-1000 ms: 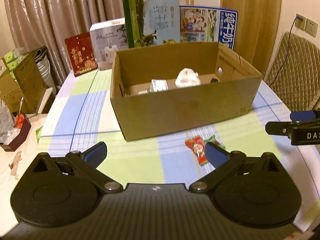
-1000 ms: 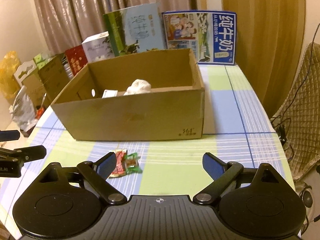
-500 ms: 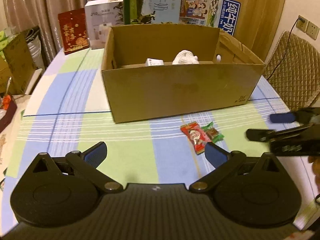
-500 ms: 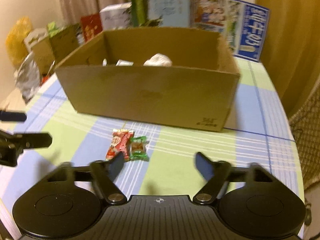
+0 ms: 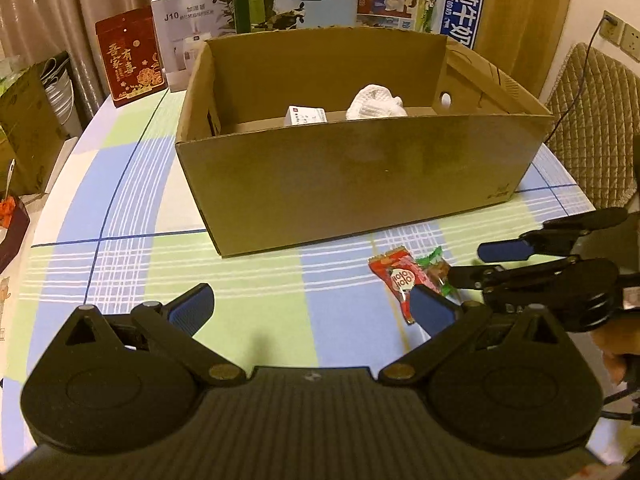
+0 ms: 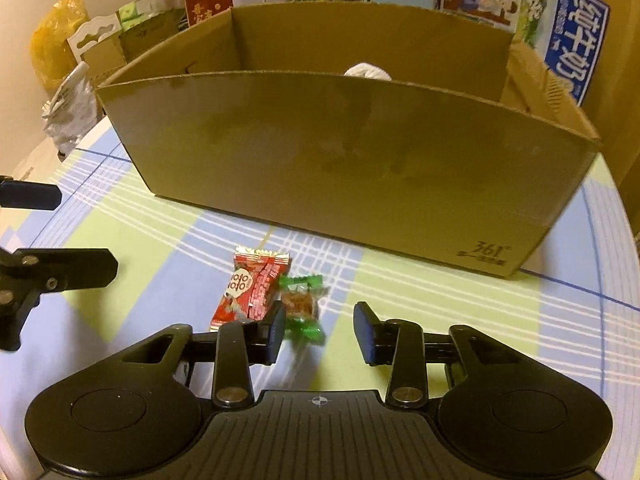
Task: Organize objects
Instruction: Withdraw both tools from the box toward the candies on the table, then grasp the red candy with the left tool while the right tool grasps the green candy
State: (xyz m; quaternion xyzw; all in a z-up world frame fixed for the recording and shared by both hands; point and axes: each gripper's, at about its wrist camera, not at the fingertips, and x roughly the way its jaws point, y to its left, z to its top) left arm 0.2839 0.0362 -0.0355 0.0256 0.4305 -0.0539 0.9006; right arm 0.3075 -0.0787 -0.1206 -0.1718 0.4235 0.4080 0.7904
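A red snack packet (image 6: 248, 292) and a green wrapped candy (image 6: 302, 304) lie side by side on the checked tablecloth, just in front of an open cardboard box (image 6: 340, 160). My right gripper (image 6: 320, 330) hangs low over the green candy, jaws closing. The candy lies between the fingers close to the left pad, and neither pad presses on it. In the left wrist view the red packet (image 5: 400, 280) and green candy (image 5: 434, 266) sit by my right fingertip. My left gripper (image 5: 312, 308) stands wide open, holding nothing. The box (image 5: 360, 184) holds a white crumpled wad (image 5: 374, 102) and a small white carton (image 5: 306, 115).
Behind the box stand a red gift box (image 5: 130, 62), a white appliance box (image 5: 192, 20) and tall milk cartons (image 5: 420, 4). A quilted chair (image 5: 592, 120) is at the right. Bags and small boxes (image 6: 72, 52) crowd the table's left edge.
Both grippers have sunk and come nearer to the candies. The right gripper's jaws have narrowed from wide open to either side of the green candy. The left jaws stay wide.
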